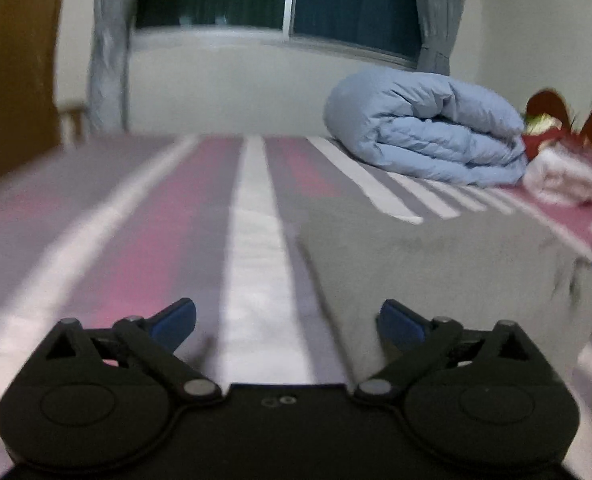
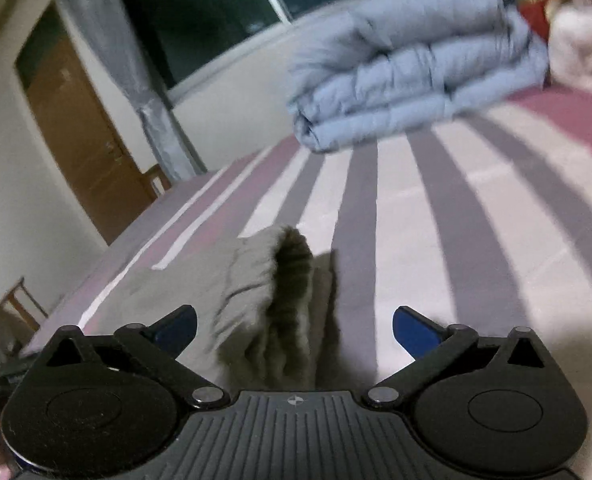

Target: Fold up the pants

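Left hand-held gripper [image 1: 287,320] wide and empty over striped bed [image 1: 251,216], right hand-held gripper [image 2: 294,330] wide, gray pants [image 2: 271,304] bunched between untouched, blue duvet [image 2: 416,64] beyond.

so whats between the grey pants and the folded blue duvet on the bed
Only bare striped bedsheet. The right wrist view shows it best: the pants lie near the camera and the duvet sits farther back, apart from them.

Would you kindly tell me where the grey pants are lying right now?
The grey pants lie on the striped bedsheet, right of centre in the left wrist view, nearer than the folded blue duvet; in the right wrist view they bunch just ahead.
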The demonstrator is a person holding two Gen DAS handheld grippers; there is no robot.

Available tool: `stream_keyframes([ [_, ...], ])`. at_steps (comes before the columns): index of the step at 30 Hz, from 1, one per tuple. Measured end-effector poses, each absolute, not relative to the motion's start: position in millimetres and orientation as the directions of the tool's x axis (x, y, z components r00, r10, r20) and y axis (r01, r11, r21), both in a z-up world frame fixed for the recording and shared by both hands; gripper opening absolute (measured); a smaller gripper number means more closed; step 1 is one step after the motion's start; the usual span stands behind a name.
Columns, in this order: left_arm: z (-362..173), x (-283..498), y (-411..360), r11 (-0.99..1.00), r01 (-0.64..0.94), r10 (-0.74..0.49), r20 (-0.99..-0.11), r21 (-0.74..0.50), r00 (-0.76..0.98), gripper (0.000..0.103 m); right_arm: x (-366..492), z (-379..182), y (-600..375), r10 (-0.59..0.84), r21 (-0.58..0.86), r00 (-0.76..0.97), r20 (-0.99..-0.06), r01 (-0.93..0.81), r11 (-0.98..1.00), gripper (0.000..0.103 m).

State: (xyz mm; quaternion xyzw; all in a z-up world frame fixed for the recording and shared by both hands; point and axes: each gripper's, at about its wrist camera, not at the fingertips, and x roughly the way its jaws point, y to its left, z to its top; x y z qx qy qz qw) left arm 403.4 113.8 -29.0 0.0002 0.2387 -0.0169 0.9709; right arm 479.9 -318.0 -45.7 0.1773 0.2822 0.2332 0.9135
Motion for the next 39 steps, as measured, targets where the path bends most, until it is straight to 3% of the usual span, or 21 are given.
stream_keyframes([
  [3, -23.9, 356.1, 112.9, 1.0, -0.008, 0.006, -0.447, -0.003, 0.894, 0.097, 423.8, -37.9, -320.8, 0.503, 0.375, 0.754, -0.422, -0.36, 0.854, 0.103],
  [6, -32.2, 321.8, 108.3, 1.0, 0.003, -0.018, -0.515, -0.03, 0.857, 0.097, 372.5, -40.9, -317.1, 0.487, 0.339, 0.765, -0.422, -0.365, 0.867, 0.103],
  [10, -36.5, 271.4, 105.1, 0.997, -0.027, -0.013, -0.534, -0.067, 0.845, 0.097, 309.3, -48.3, -307.9, 0.43, 0.3, 0.794, -0.43, -0.324, 0.897, 0.103],
  [13, -27.0, 227.2, 94.4, 0.99, -0.034, -0.043, -0.508, -0.14, 0.86, 0.097, 262.6, -46.6, -303.1, 0.383, 0.26, 0.811, -0.442, -0.293, 0.92, 0.103],
  [21, -11.8, 111.4, 27.8, 0.999, 0.025, -0.036, -0.41, -0.033, 0.911, 0.097, 123.6, -35.3, -278.8, 0.366, 0.159, 0.841, -0.398, -0.33, 0.931, 0.103],
  [28, -3.5, 74.8, 11.6, 0.998, 0.053, -0.058, -0.387, -0.022, 0.92, 0.097, 72.8, -25.6, -250.1, 0.351, 0.065, 0.86, -0.369, -0.353, 0.933, 0.103],
  [39, 1.7, 25.6, 5.7, 0.995, 0.055, -0.078, -0.335, -0.077, 0.939, 0.097, 36.8, -15.2, -255.5, 0.364, 0.109, 0.875, -0.319, -0.348, 0.931, 0.103],
])
